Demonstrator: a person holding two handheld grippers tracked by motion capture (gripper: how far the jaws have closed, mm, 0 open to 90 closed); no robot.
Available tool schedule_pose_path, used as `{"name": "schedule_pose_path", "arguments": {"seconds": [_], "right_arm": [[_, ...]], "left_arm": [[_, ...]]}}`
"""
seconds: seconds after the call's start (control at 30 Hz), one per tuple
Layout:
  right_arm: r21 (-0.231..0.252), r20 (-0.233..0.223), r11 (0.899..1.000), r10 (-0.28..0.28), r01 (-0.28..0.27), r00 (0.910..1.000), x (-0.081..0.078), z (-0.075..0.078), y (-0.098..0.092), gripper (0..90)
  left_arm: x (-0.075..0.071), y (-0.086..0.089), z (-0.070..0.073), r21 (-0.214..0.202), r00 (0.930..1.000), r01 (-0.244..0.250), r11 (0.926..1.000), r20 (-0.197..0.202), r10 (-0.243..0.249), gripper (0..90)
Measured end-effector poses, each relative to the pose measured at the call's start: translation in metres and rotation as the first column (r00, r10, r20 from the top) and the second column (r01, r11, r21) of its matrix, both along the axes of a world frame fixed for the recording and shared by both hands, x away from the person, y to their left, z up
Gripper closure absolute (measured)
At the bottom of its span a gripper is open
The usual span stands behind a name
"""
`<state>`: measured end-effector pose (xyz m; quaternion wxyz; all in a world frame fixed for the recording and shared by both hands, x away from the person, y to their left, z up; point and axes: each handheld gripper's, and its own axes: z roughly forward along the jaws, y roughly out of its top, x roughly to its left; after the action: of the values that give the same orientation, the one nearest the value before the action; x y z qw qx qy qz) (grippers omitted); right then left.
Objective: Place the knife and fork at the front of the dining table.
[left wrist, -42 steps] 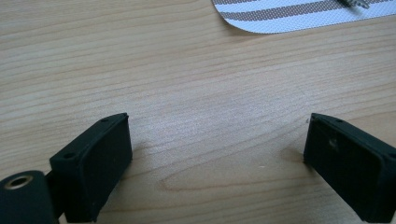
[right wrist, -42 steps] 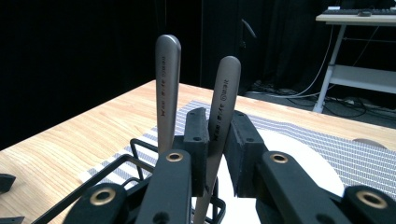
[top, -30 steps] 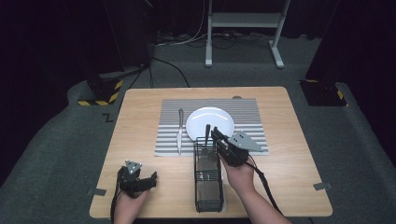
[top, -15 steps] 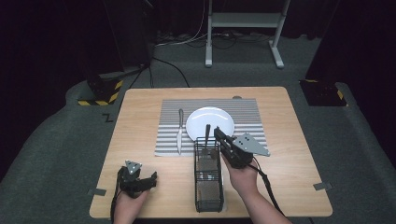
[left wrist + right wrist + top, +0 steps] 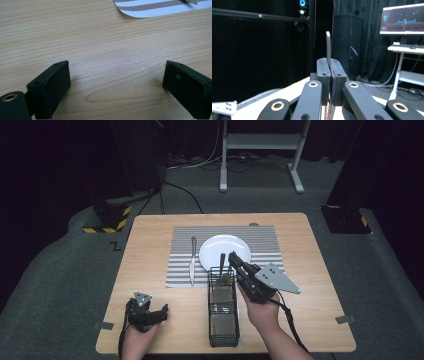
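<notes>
Right claw (image 5: 329, 72) clamps a utensil (image 5: 328, 47) above the caddy (image 5: 223, 312), probably lifting it toward the plate (image 5: 220, 251); left claw (image 5: 116, 86) rests apart on the worktop (image 5: 100, 45).

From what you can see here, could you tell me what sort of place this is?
Probably a recording studio or lab: black curtains surround the table, a monitor sits on a desk, and hazard-striped stand bases rest on grey carpet.

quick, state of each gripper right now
left gripper: open, empty, low over the table.
right gripper: shut on a utensil handle above the wire caddy.
</notes>
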<state>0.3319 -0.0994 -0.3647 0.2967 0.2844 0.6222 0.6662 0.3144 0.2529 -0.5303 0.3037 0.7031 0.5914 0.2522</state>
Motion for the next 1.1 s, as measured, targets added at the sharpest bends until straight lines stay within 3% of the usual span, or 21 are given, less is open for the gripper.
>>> {"name": "schedule_pose_path", "arguments": {"seconds": [0.23,0.37,0.5,0.77,1.1], "right_arm": [[0.055,0.044,0.998,0.006,-0.008,0.9990,-0.014,0.023,-0.011,87.9],[0.063,0.076,0.998,-0.024,0.020,0.9968,-0.019,0.033,-0.023,87.9],[0.070,0.075,0.995,-0.069,0.064,0.9948,-0.017,0.034,-0.039,87.9],[0.033,0.018,0.987,-0.160,0.159,0.9869,0.006,0.005,-0.067,87.9],[-0.013,-0.093,0.976,-0.216,0.216,0.9720,0.033,-0.041,-0.086,88.1]], "left_arm": [[0.000,0.000,0.000,-0.002,1.0000,0.001,1.0000,-0.001,-0.001,7.7],[0.000,0.000,0.000,-0.002,1.0000,0.001,1.0000,-0.001,-0.001,7.8],[0.000,0.000,0.000,-0.002,1.0000,0.000,1.0000,-0.001,0.000,7.8],[0.000,0.000,0.000,-0.002,1.0000,0.001,1.0000,-0.001,-0.001,7.8],[-0.001,0.000,0.000,0.000,1.0000,0.000,1.0000,0.000,0.000,8.0]]}}
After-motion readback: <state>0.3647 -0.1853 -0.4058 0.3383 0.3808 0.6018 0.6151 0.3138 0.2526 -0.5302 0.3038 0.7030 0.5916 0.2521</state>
